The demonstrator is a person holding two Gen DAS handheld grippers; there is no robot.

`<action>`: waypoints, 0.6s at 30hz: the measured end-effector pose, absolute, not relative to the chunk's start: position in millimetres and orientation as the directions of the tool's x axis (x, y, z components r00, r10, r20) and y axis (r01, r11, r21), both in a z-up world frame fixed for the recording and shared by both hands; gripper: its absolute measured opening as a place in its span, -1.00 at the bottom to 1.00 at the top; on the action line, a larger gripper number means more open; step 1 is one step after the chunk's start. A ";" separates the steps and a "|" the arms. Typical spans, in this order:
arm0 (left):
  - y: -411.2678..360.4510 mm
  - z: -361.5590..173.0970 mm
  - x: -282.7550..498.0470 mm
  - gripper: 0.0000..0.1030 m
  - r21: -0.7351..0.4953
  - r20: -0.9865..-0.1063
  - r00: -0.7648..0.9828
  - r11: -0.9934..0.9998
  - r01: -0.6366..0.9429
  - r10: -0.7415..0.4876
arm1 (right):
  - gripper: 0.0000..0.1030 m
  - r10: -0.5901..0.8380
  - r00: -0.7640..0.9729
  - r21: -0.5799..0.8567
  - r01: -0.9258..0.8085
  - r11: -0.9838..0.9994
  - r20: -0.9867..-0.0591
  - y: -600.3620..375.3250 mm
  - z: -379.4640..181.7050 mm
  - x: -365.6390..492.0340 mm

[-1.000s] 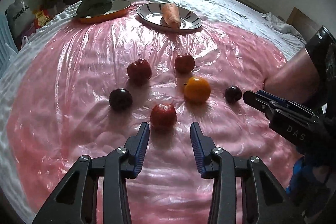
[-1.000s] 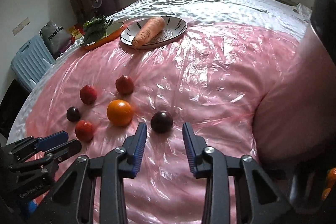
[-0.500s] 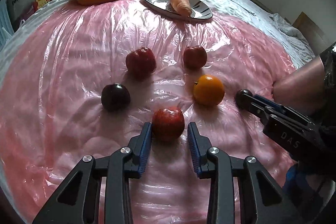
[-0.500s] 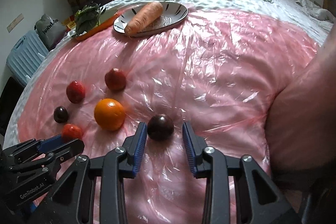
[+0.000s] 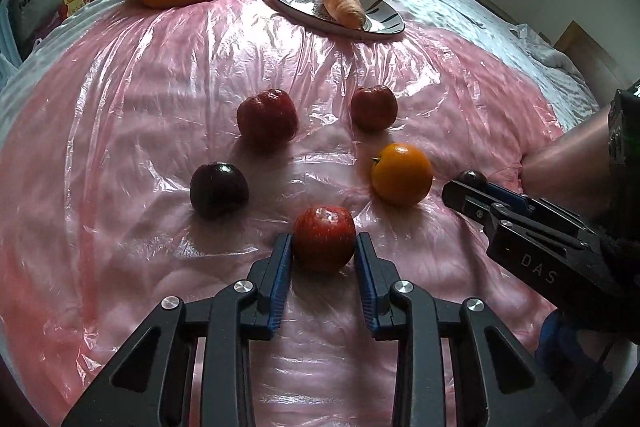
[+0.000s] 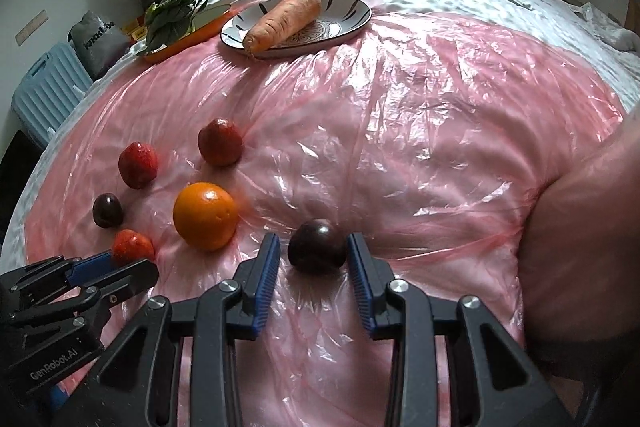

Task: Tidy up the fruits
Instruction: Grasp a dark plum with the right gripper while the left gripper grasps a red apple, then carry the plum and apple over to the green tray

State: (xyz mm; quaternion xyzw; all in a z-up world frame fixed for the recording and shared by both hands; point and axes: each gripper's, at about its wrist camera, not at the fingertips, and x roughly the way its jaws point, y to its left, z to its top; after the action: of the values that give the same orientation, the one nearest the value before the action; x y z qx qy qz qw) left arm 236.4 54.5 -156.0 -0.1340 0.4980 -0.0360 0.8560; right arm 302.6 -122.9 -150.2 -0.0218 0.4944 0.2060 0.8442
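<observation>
Bare pink plastic sheet (image 6: 400, 147) is lying open ahead of the right gripper (image 6: 312, 259). An orange (image 5: 401, 174) is crowding the gap between both grippers.
</observation>
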 end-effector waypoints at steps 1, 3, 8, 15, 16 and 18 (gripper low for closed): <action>55.0 -155.8 236.3 -0.48 -0.268 -0.842 0.502 0.961 -0.072 -0.197 | -0.03 0.326 0.424 0.168 -0.369 0.914 -0.845 -123.1 -150.5 303.2; 55.5 -155.1 235.4 -0.48 -0.271 -0.840 0.505 0.960 -0.072 -0.199 | -0.11 0.332 0.421 0.178 -0.364 0.914 -0.845 -124.8 -150.3 305.0; 56.3 -151.7 231.6 -0.48 -0.271 -0.834 0.513 0.960 -0.065 -0.201 | -0.12 0.353 0.421 0.206 -0.355 0.912 -0.835 -130.1 -146.1 304.6; 59.0 -145.9 225.5 -0.48 -0.270 -0.830 0.522 0.960 -0.070 -0.195 | -0.12 0.369 0.433 0.232 -0.338 0.912 -0.822 -136.7 -138.6 300.9; 59.8 -145.1 224.5 -0.48 -0.270 -0.831 0.522 0.960 -0.073 -0.194 | -0.12 0.370 0.436 0.235 -0.334 0.913 -0.820 -137.8 -137.1 300.1; 61.0 -143.9 223.1 -0.48 -0.271 -0.830 0.523 0.960 -0.077 -0.192 | -0.12 0.366 0.442 0.231 -0.329 0.916 -0.819 -139.0 -134.2 298.6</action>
State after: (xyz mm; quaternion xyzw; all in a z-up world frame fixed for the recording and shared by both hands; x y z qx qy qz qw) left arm 223.1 61.0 -143.9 -0.1381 0.4873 -0.0334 0.8616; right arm 298.6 -139.0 -134.2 0.0190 0.4871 0.2045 0.8488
